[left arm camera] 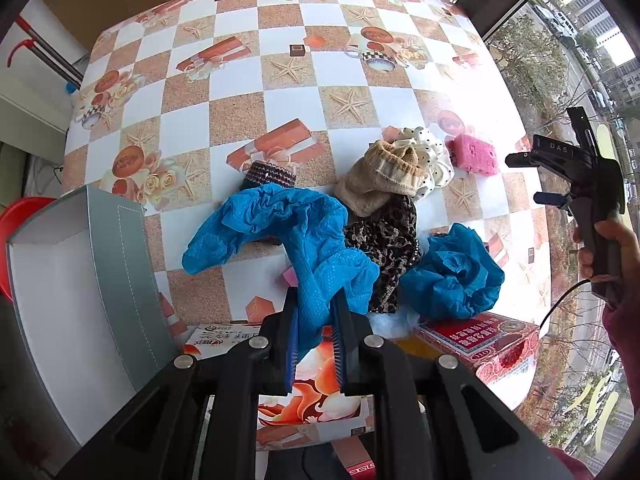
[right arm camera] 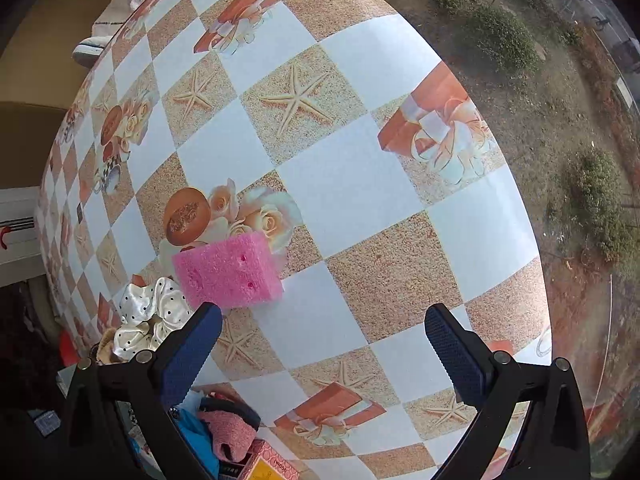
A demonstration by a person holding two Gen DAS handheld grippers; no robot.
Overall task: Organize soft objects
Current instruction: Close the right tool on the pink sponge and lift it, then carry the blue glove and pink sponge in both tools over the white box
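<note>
My left gripper (left arm camera: 314, 340) is shut on a blue glove (left arm camera: 288, 232), which trails forward onto the checkered table (left arm camera: 280, 80). Behind it lie a beige knit sock (left arm camera: 380, 180), a leopard-print cloth (left arm camera: 384, 248), a crumpled blue cap (left arm camera: 452, 276), a white polka-dot scrunchie (left arm camera: 428, 156) and a pink sponge (left arm camera: 474, 154). A grey open box (left arm camera: 92, 292) stands at the left. My right gripper (right arm camera: 324, 344) is open and empty, above the table just right of the pink sponge (right arm camera: 230, 274) and the scrunchie (right arm camera: 148, 316). It also shows in the left wrist view (left arm camera: 520, 178).
A striped knit item (left arm camera: 270, 174) lies behind the glove. Printed cartons (left arm camera: 312, 392) and a red box (left arm camera: 492, 344) sit at the table's near edge. A red basin (left arm camera: 16, 220) is at far left. A window runs along the table's right side.
</note>
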